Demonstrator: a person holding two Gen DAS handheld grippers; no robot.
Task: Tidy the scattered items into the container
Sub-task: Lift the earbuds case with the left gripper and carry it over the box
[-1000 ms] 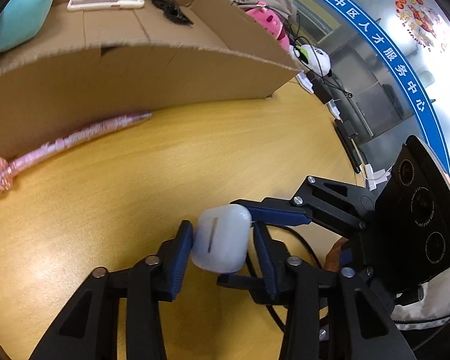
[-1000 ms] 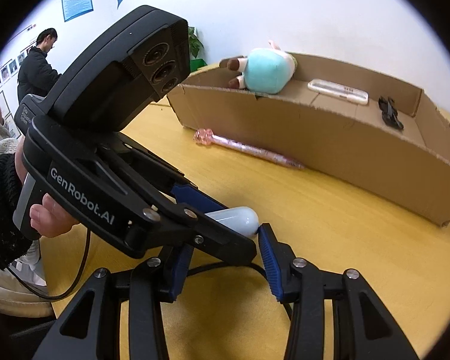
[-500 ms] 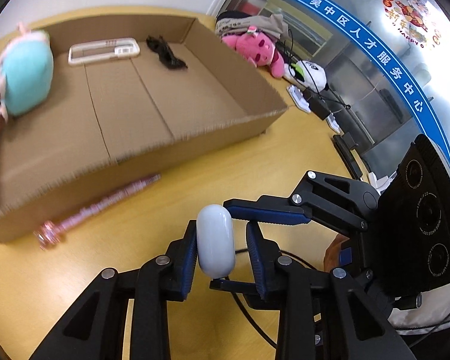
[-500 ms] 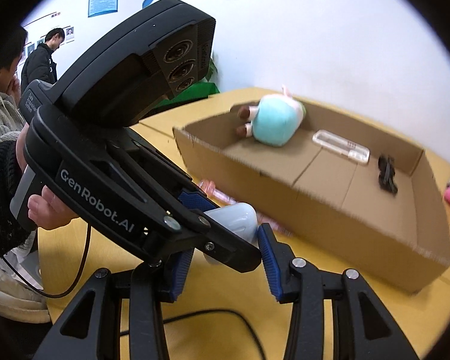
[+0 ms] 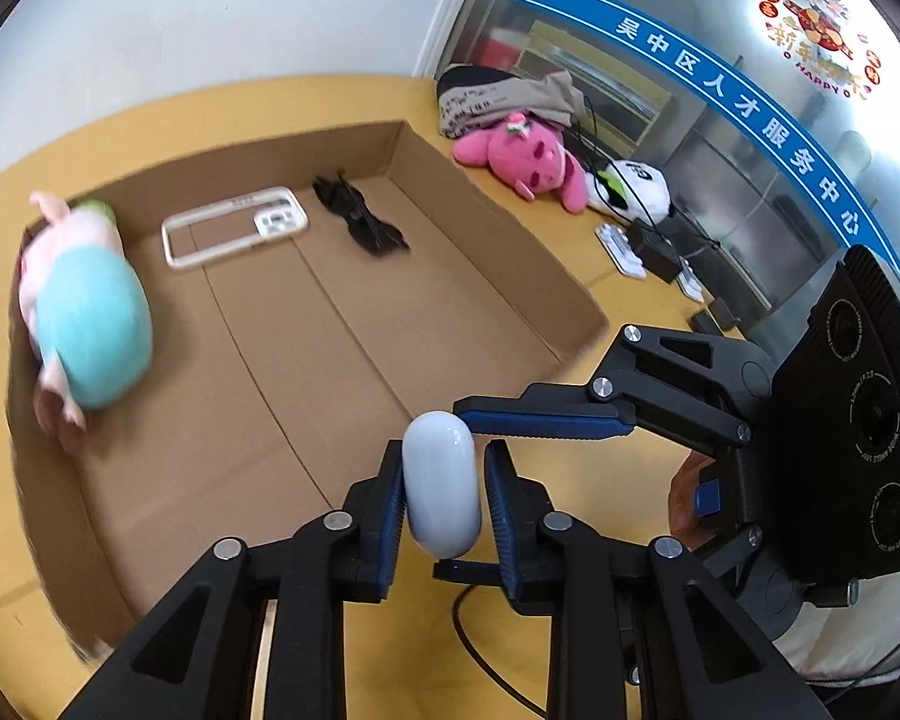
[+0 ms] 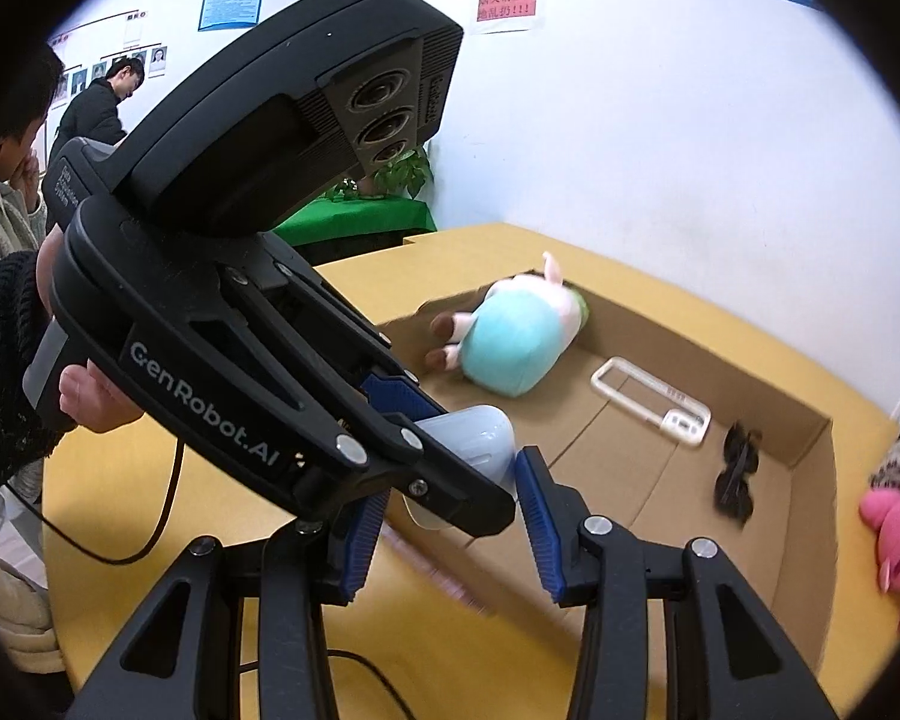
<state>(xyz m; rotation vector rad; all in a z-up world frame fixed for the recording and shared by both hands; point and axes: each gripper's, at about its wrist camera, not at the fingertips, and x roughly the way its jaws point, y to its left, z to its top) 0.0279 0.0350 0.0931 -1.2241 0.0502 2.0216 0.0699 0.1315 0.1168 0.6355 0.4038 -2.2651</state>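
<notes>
White earbud case (image 5: 441, 492) is sitting pinched in the left gripper (image 5: 442, 495); beside it, the right gripper (image 6: 450, 516) is gaping wide, gripping nothing.

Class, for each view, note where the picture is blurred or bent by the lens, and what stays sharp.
Left wrist view: the white earbud case between the jaws is sharp; the teal plush toy and the cardboard box near edge smear. Right wrist view: the black hair clip blurs, the table edge curves, and dark corners ring both views.
</notes>
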